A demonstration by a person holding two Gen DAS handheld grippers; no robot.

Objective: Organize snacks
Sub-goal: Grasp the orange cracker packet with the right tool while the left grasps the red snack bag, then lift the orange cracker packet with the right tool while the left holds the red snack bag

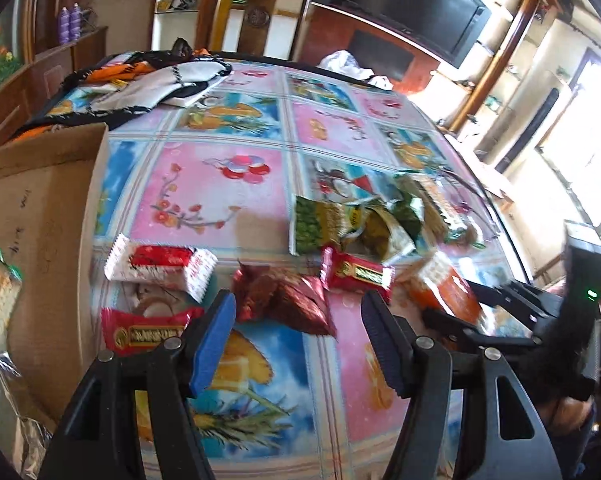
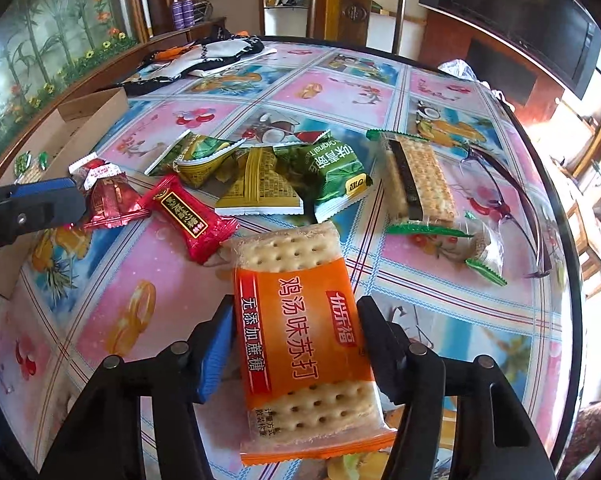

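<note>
Your right gripper (image 2: pixel 296 344) has the orange cracker packet (image 2: pixel 300 332) between its jaws, the pads pressing on both long edges, so it is pinching that packet. The packet's long axis runs straight away from the gripper, up the middle of the right wrist frame, with its far end reaching toward the heap of snacks.

The cardboard box (image 1: pixel 40 216) is what the coming move probably turns on. It stands at the left edge of the left wrist frame and at the upper left of the right wrist frame, so the packet has to travel leftward across the counter (image 2: pixel 400 80).

Your left gripper (image 1: pixel 298 344) sits nearer the box, jaws spread and holding nothing, with the dark red foil pouch (image 1: pixel 284 300) just beyond its tips. It lies between the packet and the box, low at the left of the right wrist frame, and could block a straight path.

A red candy wrapper (image 2: pixel 190 218), green and yellow sachets (image 2: pixel 260 176) and a clear-wrapped cracker pack (image 2: pixel 418 180) lie around. A pair of glasses (image 2: pixel 500 200) rests at the right, well apart.
</note>
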